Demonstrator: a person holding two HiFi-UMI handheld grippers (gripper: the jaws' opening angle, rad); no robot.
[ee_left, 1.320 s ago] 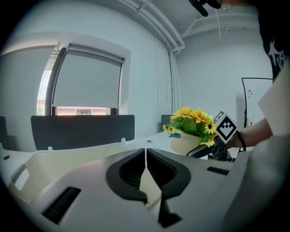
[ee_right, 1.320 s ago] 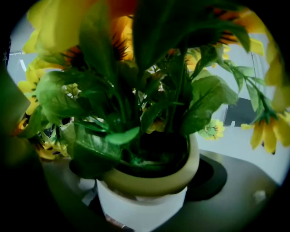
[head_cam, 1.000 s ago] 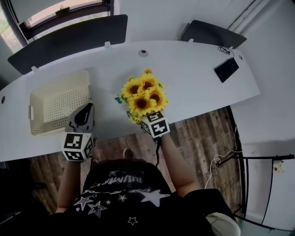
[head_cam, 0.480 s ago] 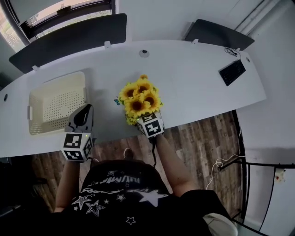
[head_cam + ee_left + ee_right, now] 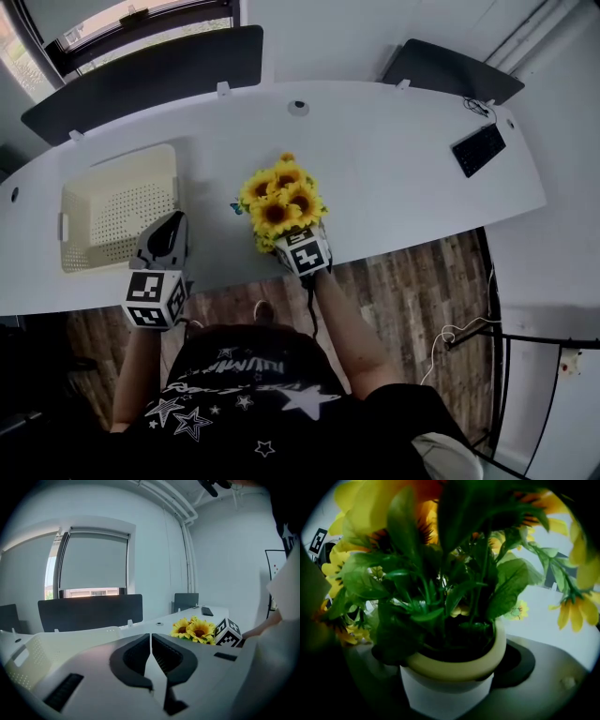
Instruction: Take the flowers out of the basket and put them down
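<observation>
A pot of yellow sunflowers (image 5: pixel 279 202) hangs over the near edge of the white table (image 5: pixel 394 178), held by my right gripper (image 5: pixel 292 236). Close up in the right gripper view, the cream-rimmed white pot (image 5: pixel 454 677) sits between the dark jaws, which are shut on it, under green leaves and blooms (image 5: pixel 440 559). The cream perforated basket (image 5: pixel 117 211) stands at the table's left with nothing visible inside. My left gripper (image 5: pixel 170 231) hovers at the basket's near right corner, shut and holding nothing (image 5: pixel 151 656); the flowers (image 5: pixel 194 630) show to its right.
A black keyboard (image 5: pixel 478 150) lies at the table's far right. Two dark screens (image 5: pixel 141 80) stand behind the table, and a small round grommet (image 5: pixel 298 108) sits at its back edge. Wooden floor (image 5: pixel 412 281) lies below the near edge.
My right gripper has brought the flower pot down and slightly left, closer to the table's near edge. The left gripper has stayed beside the basket.
</observation>
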